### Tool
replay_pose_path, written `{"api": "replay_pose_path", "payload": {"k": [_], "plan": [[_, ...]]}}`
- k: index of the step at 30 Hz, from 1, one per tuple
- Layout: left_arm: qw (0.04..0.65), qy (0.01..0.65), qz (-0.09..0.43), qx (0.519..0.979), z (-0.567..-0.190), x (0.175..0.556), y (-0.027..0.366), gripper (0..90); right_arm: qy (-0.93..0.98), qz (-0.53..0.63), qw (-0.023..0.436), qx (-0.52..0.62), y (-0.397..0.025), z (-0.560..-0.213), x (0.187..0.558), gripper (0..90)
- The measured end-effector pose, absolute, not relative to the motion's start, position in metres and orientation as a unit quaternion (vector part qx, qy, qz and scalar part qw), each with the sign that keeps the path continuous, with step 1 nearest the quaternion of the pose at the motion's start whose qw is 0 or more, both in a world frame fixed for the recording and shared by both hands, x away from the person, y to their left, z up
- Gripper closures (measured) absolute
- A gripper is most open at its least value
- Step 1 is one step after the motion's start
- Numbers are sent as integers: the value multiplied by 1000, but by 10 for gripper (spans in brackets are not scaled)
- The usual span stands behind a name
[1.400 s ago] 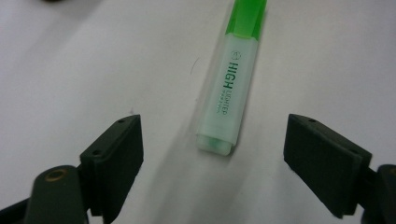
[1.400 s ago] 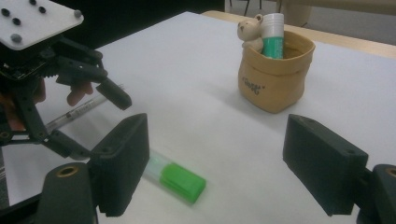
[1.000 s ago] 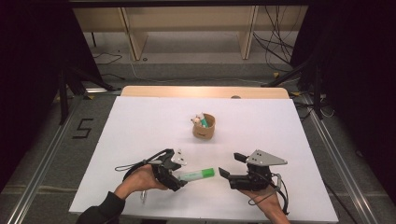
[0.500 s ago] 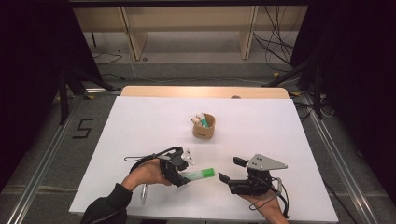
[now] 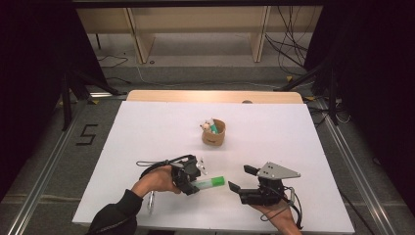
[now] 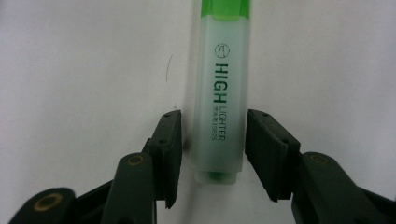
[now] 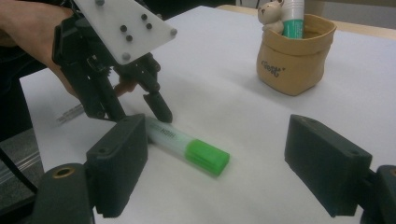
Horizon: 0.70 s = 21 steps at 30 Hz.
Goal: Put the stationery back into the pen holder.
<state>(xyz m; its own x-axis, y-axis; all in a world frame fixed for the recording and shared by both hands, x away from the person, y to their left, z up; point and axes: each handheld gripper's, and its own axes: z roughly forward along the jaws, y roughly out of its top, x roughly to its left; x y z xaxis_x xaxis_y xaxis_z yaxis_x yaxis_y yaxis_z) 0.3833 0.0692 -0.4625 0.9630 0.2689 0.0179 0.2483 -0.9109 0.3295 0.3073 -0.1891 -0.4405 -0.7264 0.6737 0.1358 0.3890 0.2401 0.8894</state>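
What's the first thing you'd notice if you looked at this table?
The bright green highlighter stands out most: it lies flat on the white table, near the front edge, between the open jaws of the left tool, which do not grip it. The right tool waits open just beside its green cap. Farther back stands a small tan pouch holding a little bear figure and a glue stick.

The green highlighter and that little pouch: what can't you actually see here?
- Highlighter: cap end cut off by the top edge in the left gripper view.
- Pouch contents: too small in the high view; partly cut off at the top in the right gripper view.
- Thin object beside the left sleeve: too small to identify.
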Motion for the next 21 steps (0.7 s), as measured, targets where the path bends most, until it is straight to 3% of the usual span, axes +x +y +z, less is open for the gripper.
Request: {"api": "replay_pose_path", "payload": {"k": [7, 21], "plan": [[155, 129, 22, 979, -461, 383, 67, 639, 776, 512, 140, 340, -189, -441, 307, 225], [164, 132, 18, 977, -461, 383, 70, 659, 781, 506, 141, 339, -189, -443, 308, 230]]}}
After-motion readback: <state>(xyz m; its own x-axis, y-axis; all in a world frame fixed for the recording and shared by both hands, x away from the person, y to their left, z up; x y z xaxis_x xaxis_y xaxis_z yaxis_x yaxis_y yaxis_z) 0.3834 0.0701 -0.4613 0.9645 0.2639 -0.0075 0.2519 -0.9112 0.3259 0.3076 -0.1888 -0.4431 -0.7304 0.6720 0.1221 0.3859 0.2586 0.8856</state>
